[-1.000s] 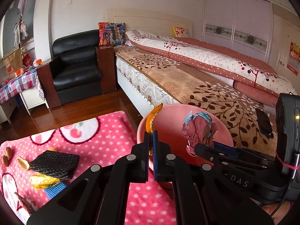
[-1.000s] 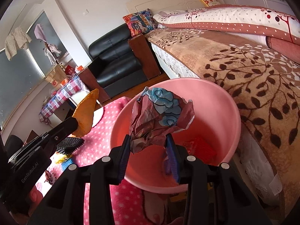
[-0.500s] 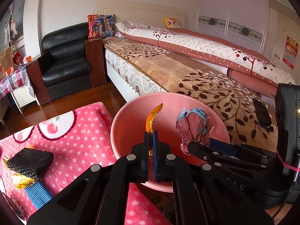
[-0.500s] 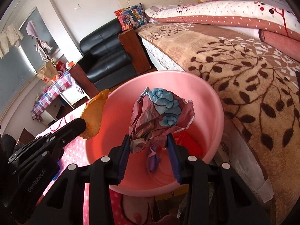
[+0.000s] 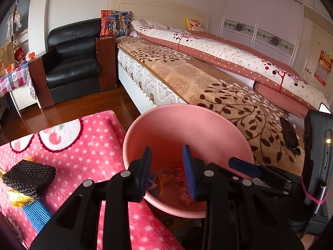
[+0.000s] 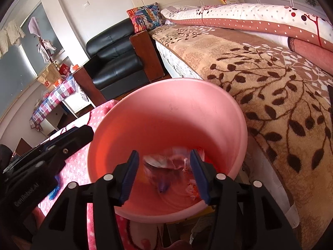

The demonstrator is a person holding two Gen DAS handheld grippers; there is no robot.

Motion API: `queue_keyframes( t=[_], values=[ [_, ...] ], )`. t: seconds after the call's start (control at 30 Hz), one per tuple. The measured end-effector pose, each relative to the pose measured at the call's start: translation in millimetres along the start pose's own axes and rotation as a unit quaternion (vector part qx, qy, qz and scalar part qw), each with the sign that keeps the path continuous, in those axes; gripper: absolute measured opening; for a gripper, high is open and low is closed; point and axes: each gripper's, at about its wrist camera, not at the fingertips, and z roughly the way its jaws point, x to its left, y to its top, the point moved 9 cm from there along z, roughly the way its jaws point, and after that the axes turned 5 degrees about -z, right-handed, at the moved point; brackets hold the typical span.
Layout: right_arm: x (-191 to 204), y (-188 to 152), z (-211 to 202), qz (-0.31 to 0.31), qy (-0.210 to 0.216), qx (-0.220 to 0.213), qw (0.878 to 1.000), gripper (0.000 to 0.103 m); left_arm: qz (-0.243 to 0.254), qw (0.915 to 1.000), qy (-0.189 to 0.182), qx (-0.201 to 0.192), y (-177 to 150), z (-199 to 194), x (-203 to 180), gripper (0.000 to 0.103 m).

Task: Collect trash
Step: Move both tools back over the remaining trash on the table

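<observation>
Trash drops into the pink basin: both grippers, left and right, have just opened their jaws, empty; tabletop scraps remain.

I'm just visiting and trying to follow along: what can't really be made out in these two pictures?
- Trash in the pink basin: right wrist view, motion-blurred, so single pieces cannot be told apart.
- Basin floor: left wrist view, partly hidden behind the left gripper.
- Yellow wrapper: left wrist view, mostly under the black pouch.
- Dark phone-like thing on the bed: left wrist view, too small to identify.
</observation>
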Motion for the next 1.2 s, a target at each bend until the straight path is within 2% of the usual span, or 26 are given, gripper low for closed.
queue_keyframes(
  t=[0.27,0.57,0.8,0.93,1.2],
  values=[
    [14,-3,-19,-0.01,0.0,-0.016,1.0,0.055,0.006,0.9998,0.008,-0.016,1,-25,3,0.031],
    [60,-15,-55,-0.034,0.022,-0.039,0.998,0.057,-0.008,0.9991,0.022,-0.037,-7,-69,23,0.031],
    [108,-36,-72,-0.058,0.05,-0.046,0.996,0.057,-0.025,0.996,0.066,-0.055,-23,-111,59,0.031],
    [146,-51,-78,-0.069,0.097,-0.053,0.992,0.057,-0.039,0.9909,0.108,-0.071,-32,-136,90,0.031],
    [203,-70,-71,-0.086,0.14,-0.045,0.985,0.057,-0.128,0.9757,0.171,-0.048,-60,-168,174,0.031]
  ],
)
